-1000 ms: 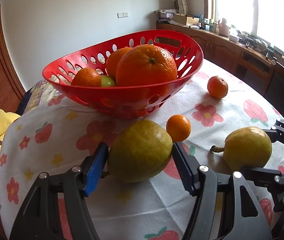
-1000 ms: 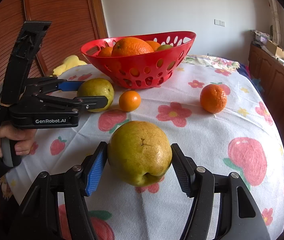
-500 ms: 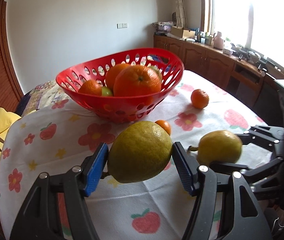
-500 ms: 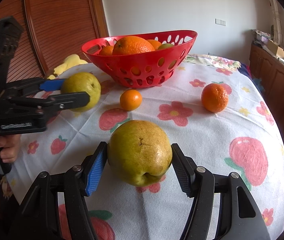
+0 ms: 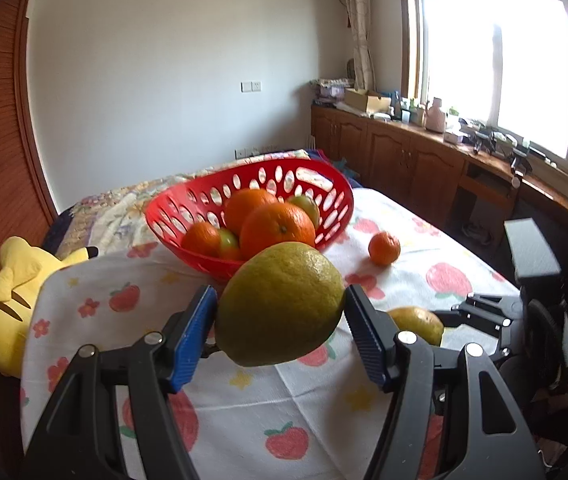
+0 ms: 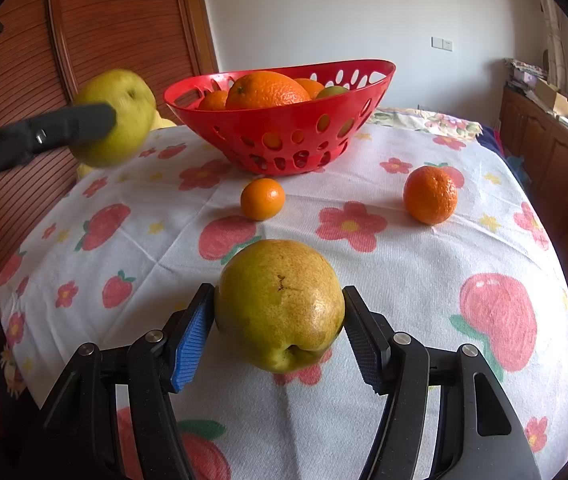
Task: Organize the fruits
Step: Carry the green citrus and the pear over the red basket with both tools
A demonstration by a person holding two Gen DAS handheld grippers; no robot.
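Now lifting a green citrus toward the basket while my other claw waits on a pear.

Over the table (image 6: 424, 280), the red basket (image 5: 336, 200) already holds oranges, so I should carry my left claw (image 5: 280, 320), pinching the green citrus (image 5: 280, 304), clear above the near rim and release low into a gap. My right claw (image 6: 280, 328) clamps the pear (image 6: 280, 304) resting on the cloth. Since a second ago the citrus has risen off the table and nearer the basket; the pear has not moved. Two small mandarins (image 6: 263, 199) lie loose.
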